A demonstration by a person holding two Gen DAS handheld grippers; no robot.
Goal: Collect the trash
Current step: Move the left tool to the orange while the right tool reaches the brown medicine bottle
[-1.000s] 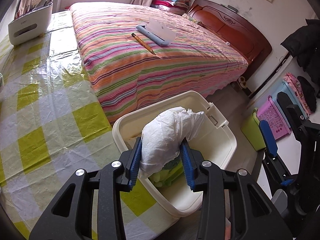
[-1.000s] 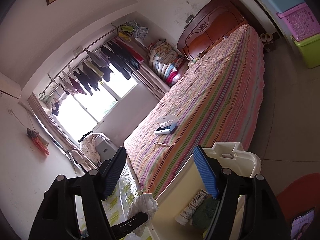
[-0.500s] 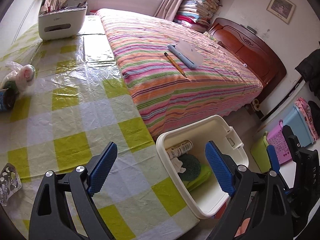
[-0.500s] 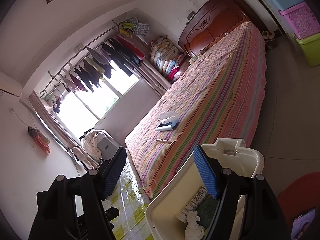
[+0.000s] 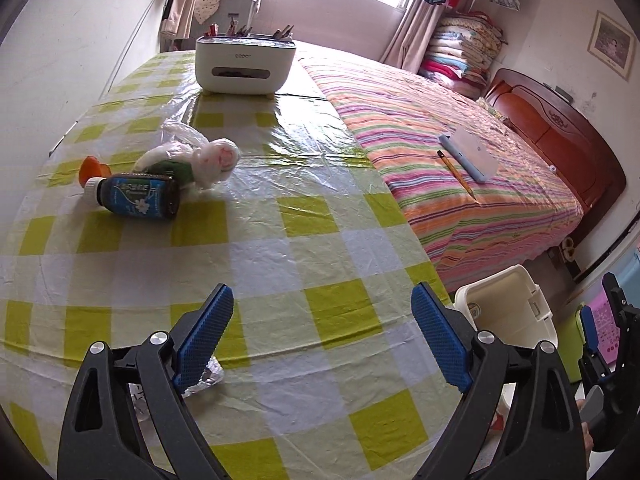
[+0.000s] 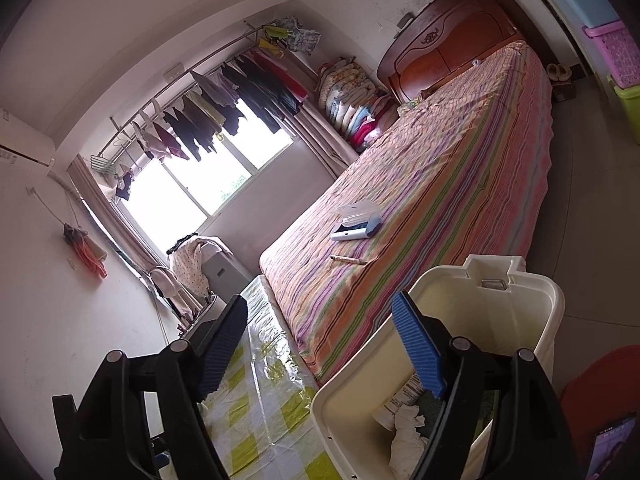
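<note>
left gripper (image 5: 322, 340) has let the white wad fall into the bin (image 5: 532, 300) and swung back over the table (image 5: 280, 248), jaws wide and empty; right gripper (image 6: 320, 352) has just opened wider, nothing between its pads. near: foil blister pack (image 5: 204, 380) under the left finger. farther: dark bottle (image 5: 136, 196) on its side, touching a plastic bag (image 5: 200, 156); the bottle may roll from a poor pinch.
</note>
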